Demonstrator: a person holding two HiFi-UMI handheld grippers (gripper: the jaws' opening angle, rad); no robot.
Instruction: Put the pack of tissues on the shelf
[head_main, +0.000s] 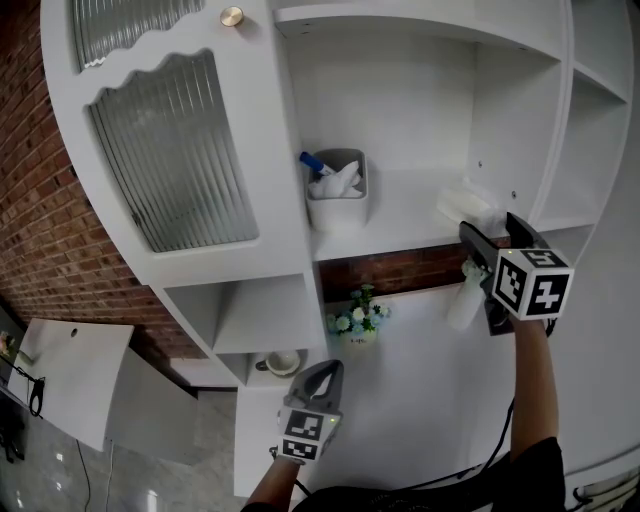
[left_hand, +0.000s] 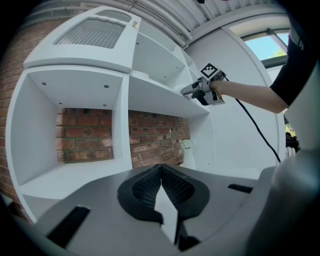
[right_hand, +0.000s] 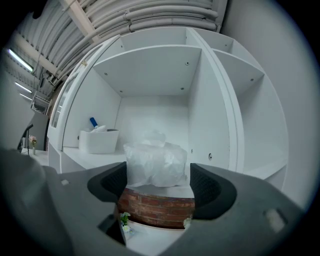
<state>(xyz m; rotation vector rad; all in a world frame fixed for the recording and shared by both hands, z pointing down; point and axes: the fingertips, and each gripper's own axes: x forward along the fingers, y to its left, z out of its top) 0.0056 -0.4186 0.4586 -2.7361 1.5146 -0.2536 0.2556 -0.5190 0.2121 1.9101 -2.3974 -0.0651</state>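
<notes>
The right gripper (right_hand: 157, 182) is standing with its jaws wide apart on either side of the crinkly white plastic-wrapped pack of tissues (right_hand: 156, 162), not squeezing it. The pack is sitting near the front edge of the white wooden shelf (right_hand: 95, 156). The left gripper (left_hand: 161, 186) is hanging low, its jaws pressed together on nothing. If the right gripper is pulled back crookedly, a jaw may catch the wrap and drag the pack off the edge. One pack, one white rectangular plastic bin (head_main: 337, 200) and two grippers are showing.

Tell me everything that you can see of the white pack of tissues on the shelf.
The soft white pack of tissues is wrapped in crinkled, translucent plastic that bunches up at the top. It rests on the white shelf, at its front edge above the red brick wall, to the right of the white bin. The open jaws of the right gripper flank it; the pads do not seem to press on it.
</notes>
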